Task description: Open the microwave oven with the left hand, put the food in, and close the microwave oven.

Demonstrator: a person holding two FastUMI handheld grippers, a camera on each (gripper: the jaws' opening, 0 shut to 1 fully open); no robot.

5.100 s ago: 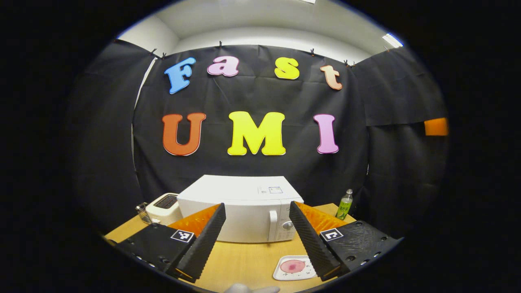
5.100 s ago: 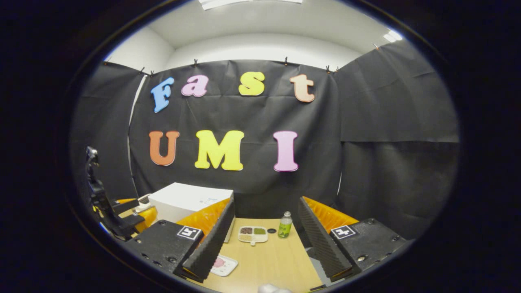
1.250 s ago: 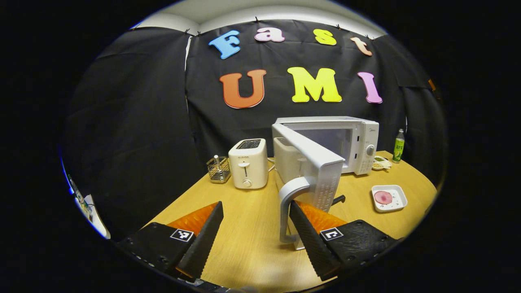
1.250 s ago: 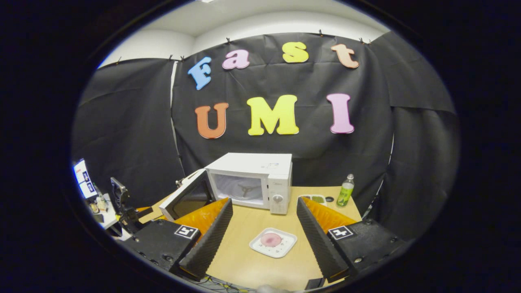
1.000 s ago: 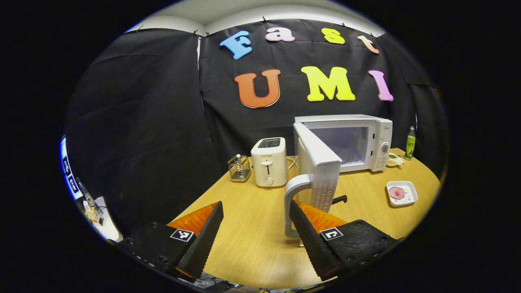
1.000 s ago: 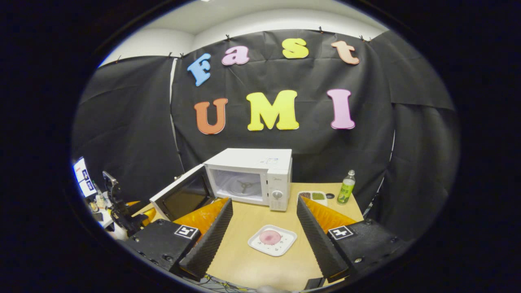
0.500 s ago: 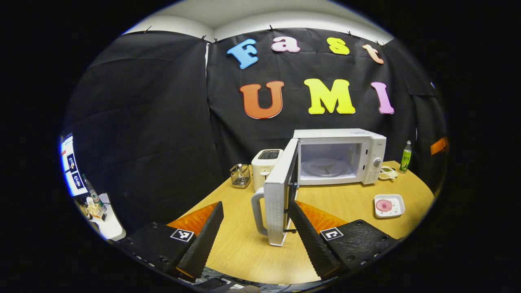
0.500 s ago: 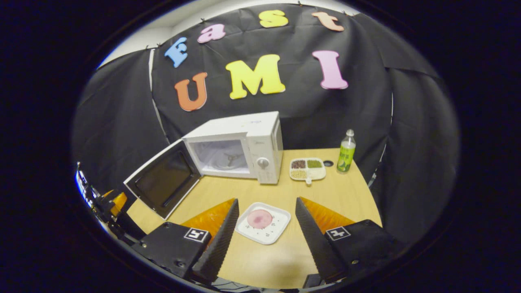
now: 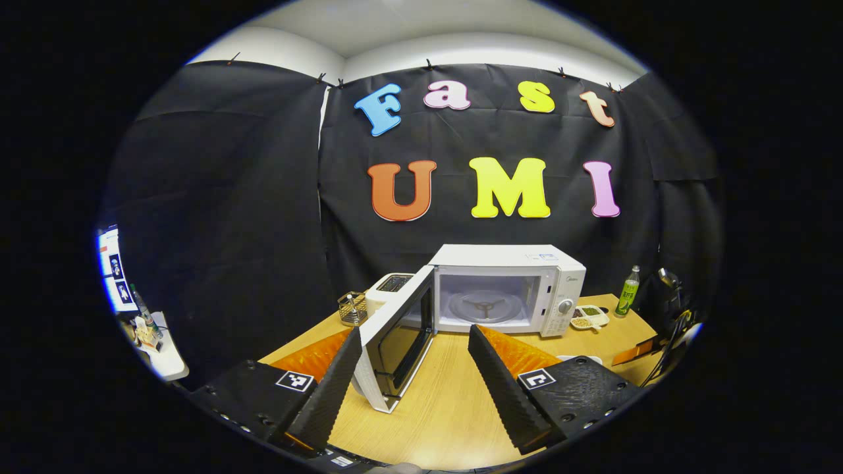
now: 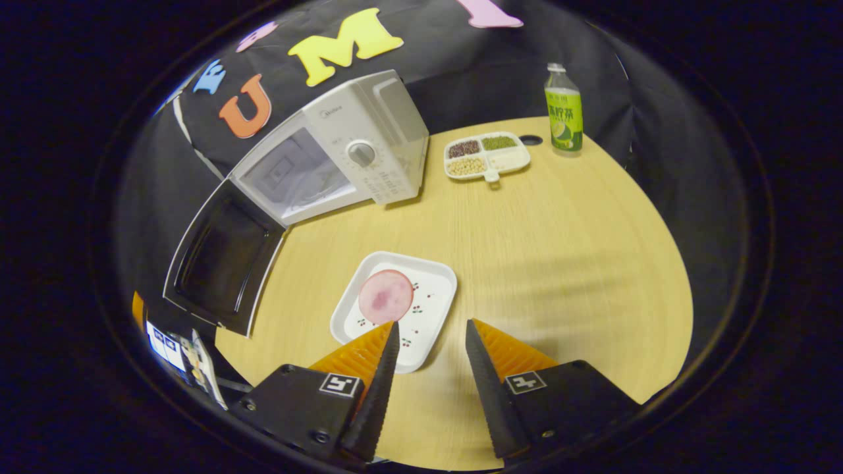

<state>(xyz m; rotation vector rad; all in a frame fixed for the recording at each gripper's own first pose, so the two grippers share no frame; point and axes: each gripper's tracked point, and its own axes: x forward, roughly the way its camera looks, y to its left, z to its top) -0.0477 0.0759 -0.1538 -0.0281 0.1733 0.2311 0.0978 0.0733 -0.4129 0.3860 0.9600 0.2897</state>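
Left gripper view faces microwave (image 9: 507,289) level; right gripper view overlooks it (image 10: 329,151) steeply.

Black cloth (image 9: 230,197) hangs all around as the walls, held up by small clips. Above it are a white wall and a white ceiling (image 9: 428,26). A light wooden bench (image 10: 560,263) with a round edge stands in the middle.

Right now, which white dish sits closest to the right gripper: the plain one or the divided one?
The plain white dish holding the pink round food. It lies just ahead of the right gripper; the divided dish sits beside the microwave.
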